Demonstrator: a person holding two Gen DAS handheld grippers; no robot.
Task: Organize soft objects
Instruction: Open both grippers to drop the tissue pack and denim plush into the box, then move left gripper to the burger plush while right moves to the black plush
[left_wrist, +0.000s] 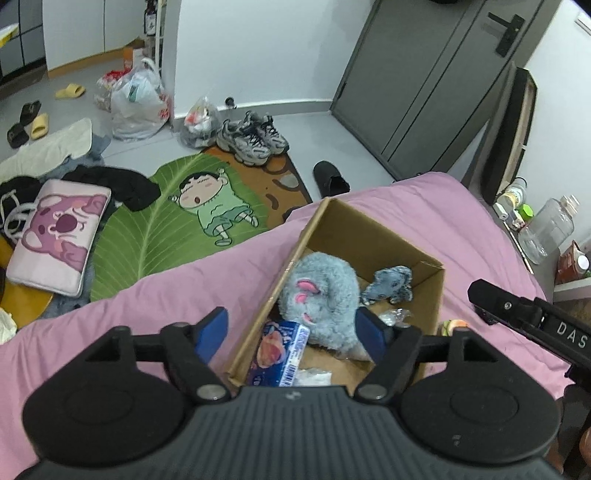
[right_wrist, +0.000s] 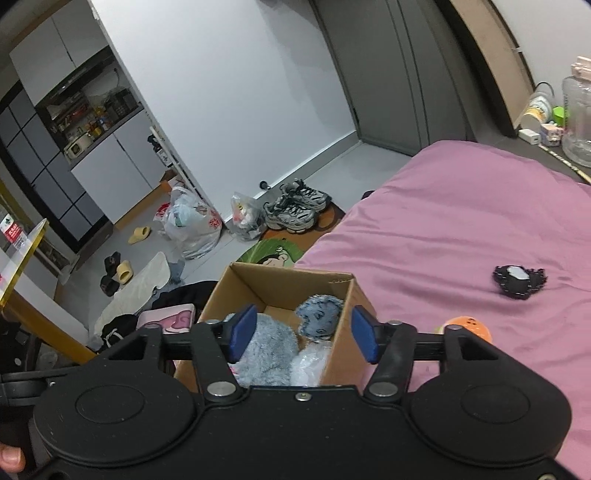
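An open cardboard box (left_wrist: 369, 221) (right_wrist: 288, 274) stands on the pink bed (left_wrist: 184, 288) (right_wrist: 461, 221). Inside lie a big fluffy grey plush (left_wrist: 325, 295) (right_wrist: 266, 349) with pink ears, a small blue-grey plush (left_wrist: 391, 282) (right_wrist: 319, 317), a blue snack packet (left_wrist: 280, 350) and some clear plastic wrap (right_wrist: 310, 363). My left gripper (left_wrist: 291, 334) hangs open over the box's near left wall; nothing is pinched between its blue pads. My right gripper (right_wrist: 303, 336) is open above the box, also holding nothing. Its black body (left_wrist: 517, 314) shows at the right in the left wrist view.
An orange soft toy (right_wrist: 469, 326) (left_wrist: 452, 326) lies on the bed right of the box, a black-and-white patch (right_wrist: 519, 280) further right. On the floor are a leaf mat (left_wrist: 166, 221), sneakers (left_wrist: 251, 136), bags (left_wrist: 136, 103) and a pink pillow (left_wrist: 59, 236). Bottles (left_wrist: 550, 229) line the bedside ledge.
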